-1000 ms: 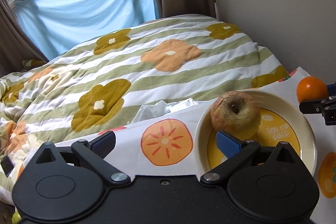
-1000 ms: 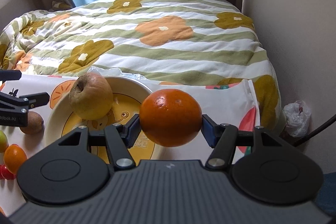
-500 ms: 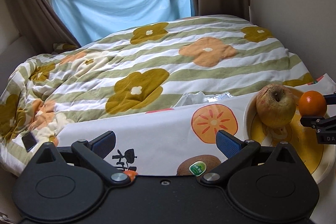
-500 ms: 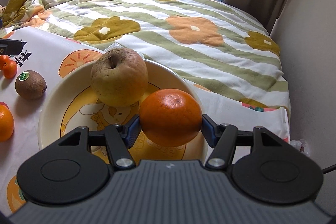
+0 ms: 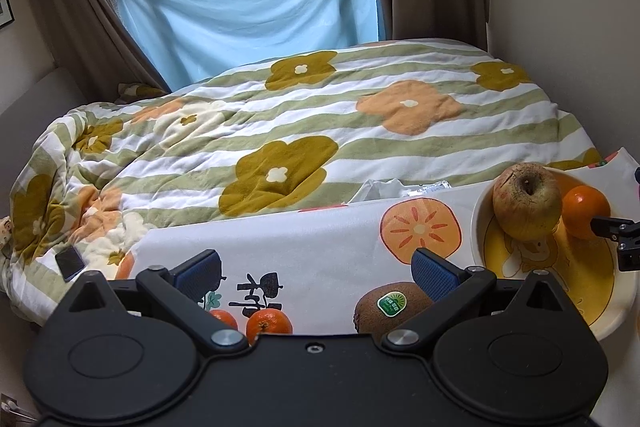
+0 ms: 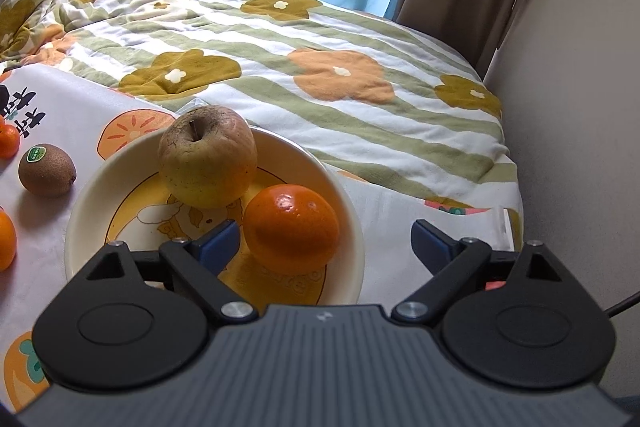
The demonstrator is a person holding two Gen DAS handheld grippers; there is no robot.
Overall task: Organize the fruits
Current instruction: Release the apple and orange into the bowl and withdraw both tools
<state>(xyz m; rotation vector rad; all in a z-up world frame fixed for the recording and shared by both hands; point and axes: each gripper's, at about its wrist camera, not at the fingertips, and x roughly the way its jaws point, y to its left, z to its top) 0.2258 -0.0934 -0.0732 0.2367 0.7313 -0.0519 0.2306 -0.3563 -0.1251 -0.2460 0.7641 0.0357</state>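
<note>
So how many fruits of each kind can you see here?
Apple: 1
Kiwi: 1
Large oranges: 2, one in the bowl, one cut off by the picture's edge
Small mandarins: 2
Total: 6 in view

Both wrist cameras look forward and downward over their own gripper, toward the bed and window at 12 o'clock. The left view sits further left, with the bowl (image 5: 480, 227) at 3 o'clock; the right view hangs close over that bowl (image 6: 352, 203). Both views share the apple (image 5: 526, 201) (image 6: 208, 155).
</note>
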